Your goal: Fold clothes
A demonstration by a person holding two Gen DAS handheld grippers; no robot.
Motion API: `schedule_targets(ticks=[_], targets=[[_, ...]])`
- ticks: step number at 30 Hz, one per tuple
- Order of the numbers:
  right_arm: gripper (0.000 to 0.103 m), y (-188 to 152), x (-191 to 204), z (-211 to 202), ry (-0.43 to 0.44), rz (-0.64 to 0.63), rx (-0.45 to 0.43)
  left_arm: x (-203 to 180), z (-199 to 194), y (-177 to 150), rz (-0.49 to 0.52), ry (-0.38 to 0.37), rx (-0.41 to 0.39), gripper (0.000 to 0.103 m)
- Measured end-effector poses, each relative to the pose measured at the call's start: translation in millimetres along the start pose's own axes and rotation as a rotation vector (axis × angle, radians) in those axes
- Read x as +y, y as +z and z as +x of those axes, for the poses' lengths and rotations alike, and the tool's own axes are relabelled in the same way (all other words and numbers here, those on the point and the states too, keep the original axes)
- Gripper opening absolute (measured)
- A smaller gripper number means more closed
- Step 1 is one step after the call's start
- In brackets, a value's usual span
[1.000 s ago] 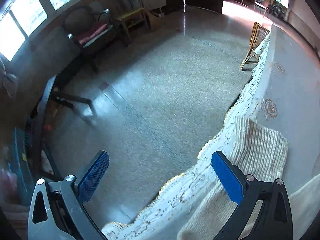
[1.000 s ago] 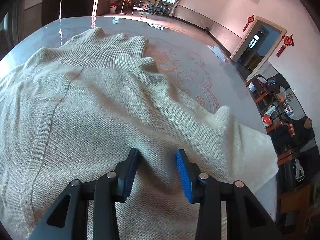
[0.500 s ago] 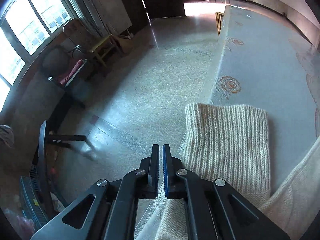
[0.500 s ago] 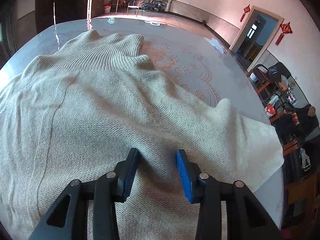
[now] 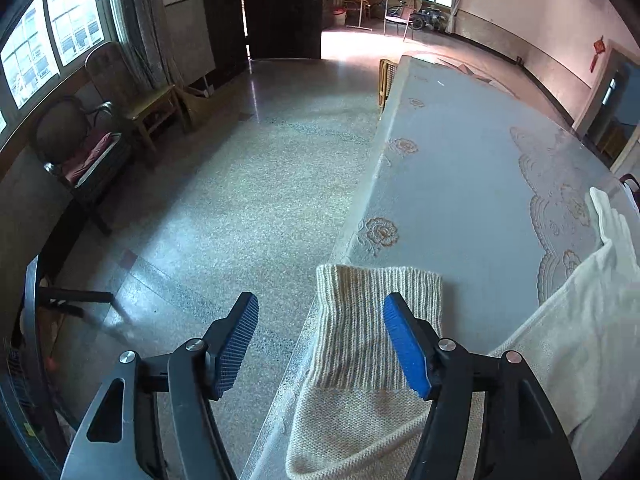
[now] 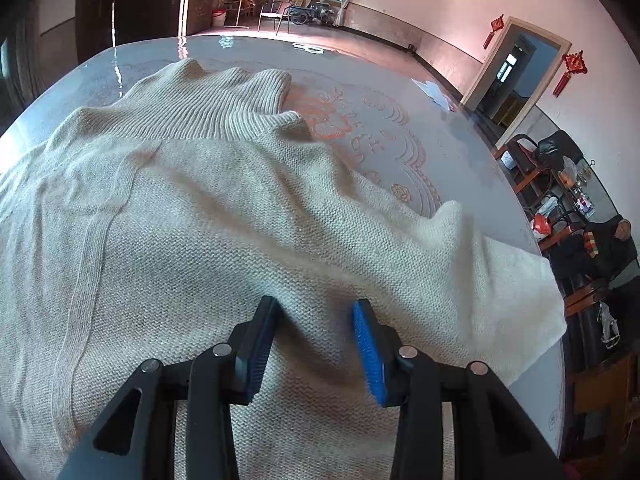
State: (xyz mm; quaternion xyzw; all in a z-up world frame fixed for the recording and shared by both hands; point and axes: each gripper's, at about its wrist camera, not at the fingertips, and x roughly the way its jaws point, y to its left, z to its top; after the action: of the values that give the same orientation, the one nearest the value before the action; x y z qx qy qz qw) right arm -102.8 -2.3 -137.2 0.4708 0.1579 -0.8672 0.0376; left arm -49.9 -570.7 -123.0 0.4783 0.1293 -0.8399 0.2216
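From the left wrist view, my left gripper [image 5: 320,344] hangs over the tabletop [image 5: 460,184] edge with its jaws opening; the ribbed cuff [image 5: 376,320] of one sweater sleeve lies below and between the pads, which do not press on it, so it holds nothing. The cuff sits at about six o'clock, right at the tabletop's rim, with the floor [image 5: 240,200] to nine o'clock.

From the right wrist view, my right gripper [image 6: 316,344] stands part open, its tips down against the body of the sweater [image 6: 200,240]; whether a fold is pinched I cannot tell. The ribbed collar lies at twelve o'clock, a loose corner at three o'clock.

I judge this is early: the sleeve fold. Next I need to seat the cuff squarely between the pads, then carry it across the body.

Count: one sweater, two grippers, one cuff in view.
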Motion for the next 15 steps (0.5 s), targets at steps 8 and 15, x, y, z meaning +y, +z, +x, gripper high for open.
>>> schedule_targets(ticks=[8, 15], targets=[[0.039, -3, 3, 0, 0.021, 0.034, 0.007, -22, 21, -12, 0.089, -0.049, 0.061, 0.043], [0.039, -6, 13, -1, 0.007, 0.022, 0.006, -46, 14, -17, 0.153, 0.033, 0.024, 0.012]])
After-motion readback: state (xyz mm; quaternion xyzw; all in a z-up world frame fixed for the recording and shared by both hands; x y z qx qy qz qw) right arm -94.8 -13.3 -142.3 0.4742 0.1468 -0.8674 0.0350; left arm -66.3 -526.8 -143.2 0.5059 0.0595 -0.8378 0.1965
